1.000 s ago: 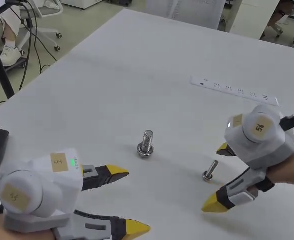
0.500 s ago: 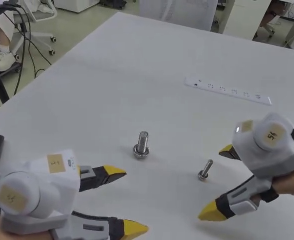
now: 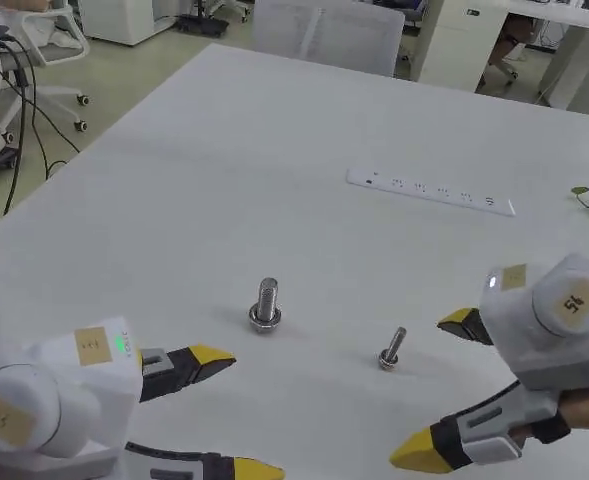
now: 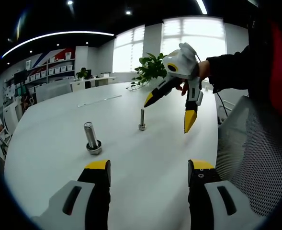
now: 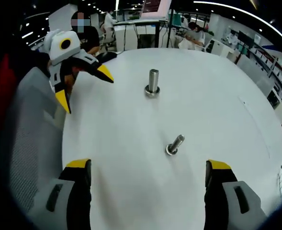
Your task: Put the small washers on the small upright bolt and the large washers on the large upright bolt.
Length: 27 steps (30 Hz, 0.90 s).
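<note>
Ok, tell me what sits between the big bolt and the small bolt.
Nothing. In the head view, the stretch between the big bolt and the small bolt is bare white table.

Right claw (image 3: 430, 390) drawn back rightward, now farther from small upright bolt (image 3: 392, 348), wider bare bench (image 3: 274, 150) between them.
</note>
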Tool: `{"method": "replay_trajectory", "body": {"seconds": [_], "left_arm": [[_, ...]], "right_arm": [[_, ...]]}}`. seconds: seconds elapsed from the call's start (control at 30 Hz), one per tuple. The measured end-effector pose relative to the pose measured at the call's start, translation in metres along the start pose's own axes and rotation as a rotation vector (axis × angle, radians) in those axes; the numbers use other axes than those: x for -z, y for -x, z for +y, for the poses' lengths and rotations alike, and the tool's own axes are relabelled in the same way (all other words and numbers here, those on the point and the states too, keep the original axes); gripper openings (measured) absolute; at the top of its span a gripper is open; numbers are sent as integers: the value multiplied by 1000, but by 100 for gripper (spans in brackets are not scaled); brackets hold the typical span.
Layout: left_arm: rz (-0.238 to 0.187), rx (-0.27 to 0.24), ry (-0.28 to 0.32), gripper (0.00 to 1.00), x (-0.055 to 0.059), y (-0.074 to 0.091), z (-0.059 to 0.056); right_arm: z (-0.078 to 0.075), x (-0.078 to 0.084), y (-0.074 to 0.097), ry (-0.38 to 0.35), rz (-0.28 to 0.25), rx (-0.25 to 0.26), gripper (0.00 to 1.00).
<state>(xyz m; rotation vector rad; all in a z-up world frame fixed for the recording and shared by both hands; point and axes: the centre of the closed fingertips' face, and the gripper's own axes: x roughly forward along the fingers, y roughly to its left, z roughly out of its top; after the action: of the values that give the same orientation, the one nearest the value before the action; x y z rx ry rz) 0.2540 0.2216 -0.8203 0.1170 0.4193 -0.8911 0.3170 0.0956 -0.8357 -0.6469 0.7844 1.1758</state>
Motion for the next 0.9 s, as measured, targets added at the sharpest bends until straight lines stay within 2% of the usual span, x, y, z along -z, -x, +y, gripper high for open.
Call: {"method": "replay_trajectory", "body": {"seconds": [0.2, 0.3, 0.43, 0.63, 0.9], "left_arm": [[9, -7, 6, 69, -2, 2, 2], [14, -12, 16, 72, -3, 3, 3], [14, -20, 17, 76, -5, 5, 4], [20, -26, 23, 81, -8, 9, 2], [5, -29, 41, 86, -14, 15, 2]], "right_arm": [[8, -7, 9, -29, -77, 18, 100], [12, -7, 13, -38, -97, 30, 100], [18, -11, 19, -80, -163, 46, 100], [28, -11, 26, -115, -233, 65, 100], [38, -15, 38, -153, -347, 105, 100]]}}
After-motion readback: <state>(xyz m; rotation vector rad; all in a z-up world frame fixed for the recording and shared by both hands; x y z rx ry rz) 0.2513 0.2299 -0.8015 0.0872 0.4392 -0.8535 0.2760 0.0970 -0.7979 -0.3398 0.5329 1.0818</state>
